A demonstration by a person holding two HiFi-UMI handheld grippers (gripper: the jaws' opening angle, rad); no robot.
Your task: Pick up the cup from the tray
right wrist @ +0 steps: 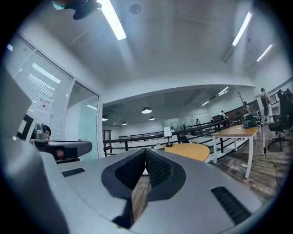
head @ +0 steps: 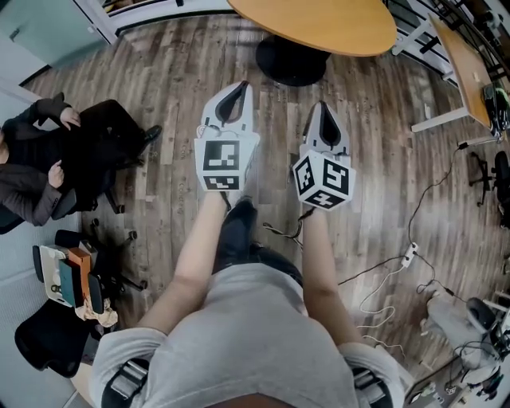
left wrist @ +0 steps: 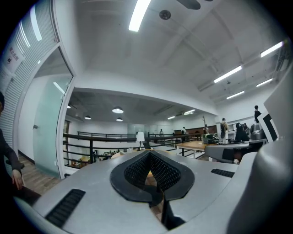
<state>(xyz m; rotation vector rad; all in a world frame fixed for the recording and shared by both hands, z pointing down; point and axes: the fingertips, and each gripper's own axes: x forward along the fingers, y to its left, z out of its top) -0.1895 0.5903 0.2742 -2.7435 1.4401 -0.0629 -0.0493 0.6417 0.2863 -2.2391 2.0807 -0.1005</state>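
Grey-shirted torso (head: 239,343) of the person, nearest the lens. Wooden floor (head: 175,56): broad and bare on the near side of the round worktop (head: 319,24). Seated person (head: 48,159) well left of that worktop; cables (head: 408,256) trail to its near right. Left tool (head: 241,88) and right tool (head: 321,105): both clenched, empty, just short of the worktop. Cup and tray: in no view. Advised: locate the tray first, then part the jaws before closing in.

Round table (head: 319,24) cut off at top; seated person (head: 44,163) cropped left.
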